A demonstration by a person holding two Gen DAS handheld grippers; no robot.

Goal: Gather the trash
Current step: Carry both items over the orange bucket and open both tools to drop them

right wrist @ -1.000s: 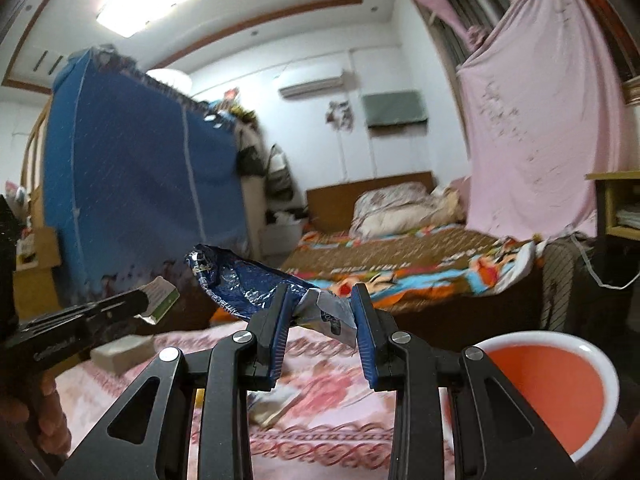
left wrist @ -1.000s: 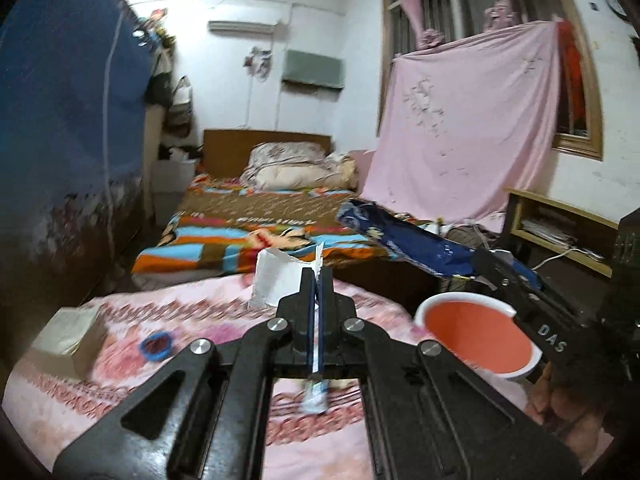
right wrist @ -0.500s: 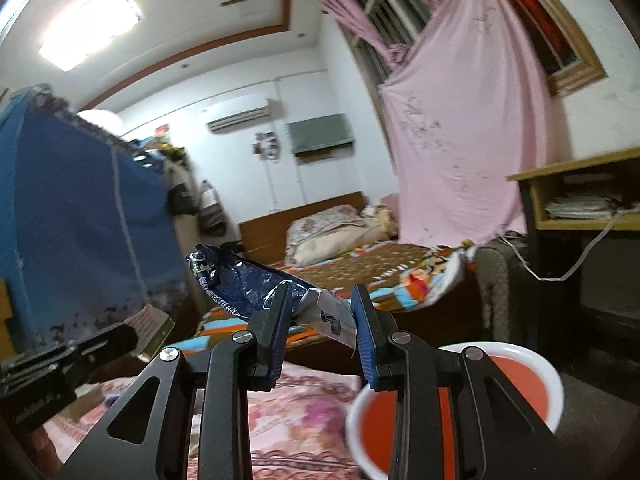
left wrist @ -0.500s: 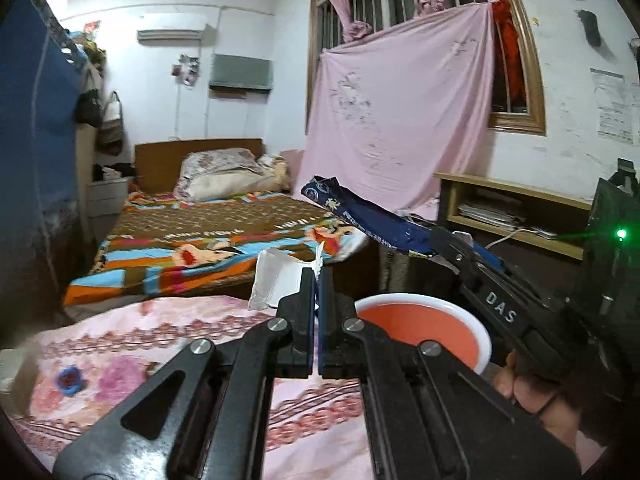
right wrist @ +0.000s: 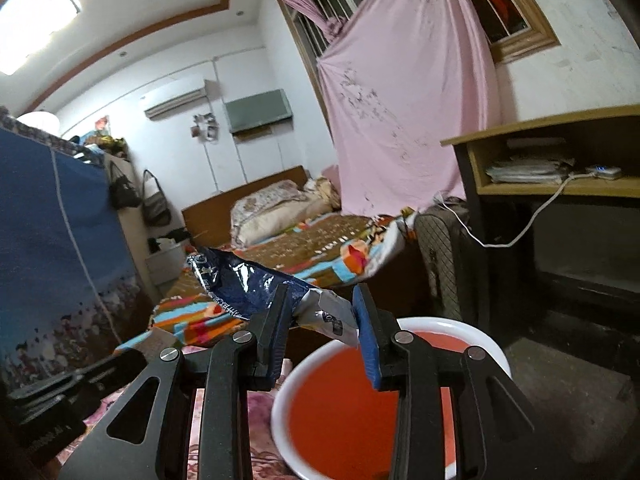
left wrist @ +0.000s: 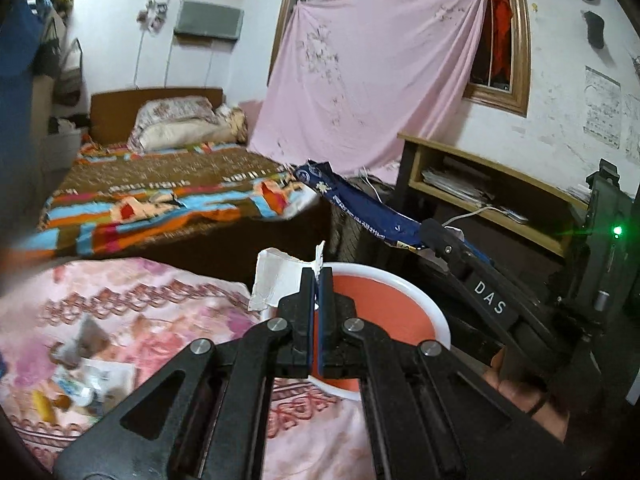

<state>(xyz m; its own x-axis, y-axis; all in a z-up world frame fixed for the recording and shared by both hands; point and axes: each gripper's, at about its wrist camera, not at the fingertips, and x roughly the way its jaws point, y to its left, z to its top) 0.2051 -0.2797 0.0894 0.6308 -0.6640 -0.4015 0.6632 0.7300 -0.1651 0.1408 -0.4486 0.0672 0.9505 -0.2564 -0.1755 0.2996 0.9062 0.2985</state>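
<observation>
White paper scrap (left wrist: 276, 280) is clamped between the closed jaws of the left tool (left wrist: 317, 280), above the near rim of the red bin (left wrist: 384, 304). Right tool (right wrist: 322, 312) is clamped on the silver end of a blue foil wrapper (right wrist: 240, 284), held above the bin (right wrist: 360, 408). The bin stands just beside the pink floral cloth (left wrist: 152, 308), where further litter (left wrist: 76, 384) lies.
</observation>
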